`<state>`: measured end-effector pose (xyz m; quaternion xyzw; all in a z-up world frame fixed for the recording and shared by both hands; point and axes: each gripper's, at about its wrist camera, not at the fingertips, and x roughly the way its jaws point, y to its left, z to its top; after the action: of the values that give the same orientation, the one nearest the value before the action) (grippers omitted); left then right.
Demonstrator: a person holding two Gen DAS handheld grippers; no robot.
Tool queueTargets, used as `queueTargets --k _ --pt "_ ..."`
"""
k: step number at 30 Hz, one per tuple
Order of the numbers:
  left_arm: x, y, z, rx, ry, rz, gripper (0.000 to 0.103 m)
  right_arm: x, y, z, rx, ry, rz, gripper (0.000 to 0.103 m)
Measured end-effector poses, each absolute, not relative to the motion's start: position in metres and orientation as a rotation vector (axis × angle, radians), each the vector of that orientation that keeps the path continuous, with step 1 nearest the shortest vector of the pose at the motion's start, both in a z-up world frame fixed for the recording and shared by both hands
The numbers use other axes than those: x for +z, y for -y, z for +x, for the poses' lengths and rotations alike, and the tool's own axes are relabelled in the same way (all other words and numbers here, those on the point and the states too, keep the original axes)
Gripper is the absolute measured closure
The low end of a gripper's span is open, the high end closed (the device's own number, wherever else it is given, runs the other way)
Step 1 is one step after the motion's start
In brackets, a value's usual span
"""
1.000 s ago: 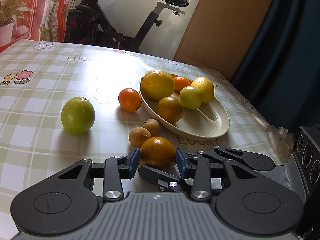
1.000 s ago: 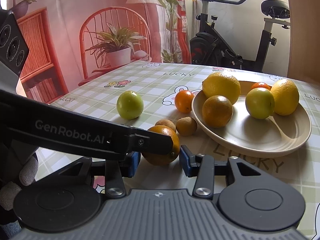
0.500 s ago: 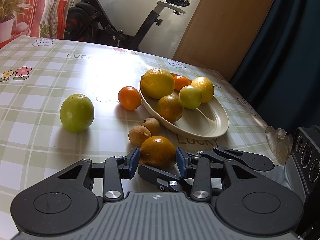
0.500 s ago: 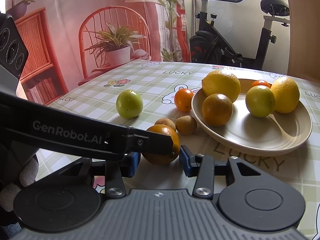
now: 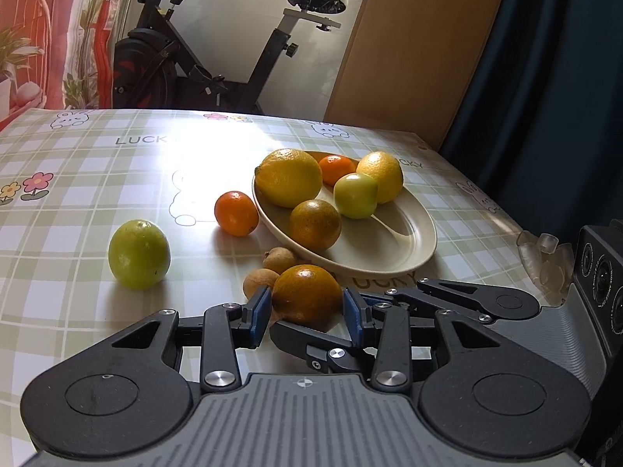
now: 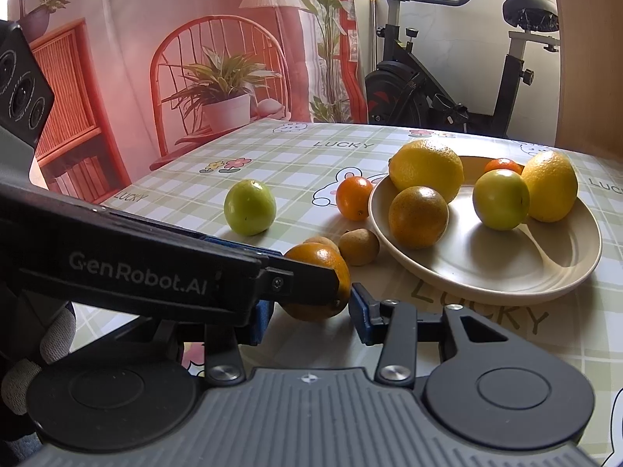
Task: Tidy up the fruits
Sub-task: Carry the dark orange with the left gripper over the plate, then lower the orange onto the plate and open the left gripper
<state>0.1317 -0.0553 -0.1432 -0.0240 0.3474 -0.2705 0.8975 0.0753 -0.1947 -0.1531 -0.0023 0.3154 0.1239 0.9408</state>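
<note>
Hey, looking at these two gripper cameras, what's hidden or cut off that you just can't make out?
- Left wrist view: whether the left gripper pads press the dark orange; its curve hides the contact.
- Left wrist view: the near brown fruit, mostly behind that orange.
- Right wrist view: the right gripper left finger and its gap, covered by the other gripper's arm.
- Both views: the small tangerine on the plate, behind larger fruit.
</note>
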Motion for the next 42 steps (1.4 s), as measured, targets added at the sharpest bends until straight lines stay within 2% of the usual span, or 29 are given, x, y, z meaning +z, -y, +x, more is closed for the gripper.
queueTargets --k 18,31,42 --pt "-0.115 0.144 0.176 -0.704 -0.725 -0.024 0.061 -0.107 0.258 0.075 0.098 -0.533 0.093 0.058" --pt "-0.135 0.192 0.216 -0.695 -0.839 -0.059 0.06 -0.121 0.303 0.091 -0.003 -0.558 0.049 0.058" --pt "-0.14 0.212 0.222 -0.699 -0.833 -0.034 0.06 -0.129 0.317 0.098 -0.07 -0.551 0.099 0.058"
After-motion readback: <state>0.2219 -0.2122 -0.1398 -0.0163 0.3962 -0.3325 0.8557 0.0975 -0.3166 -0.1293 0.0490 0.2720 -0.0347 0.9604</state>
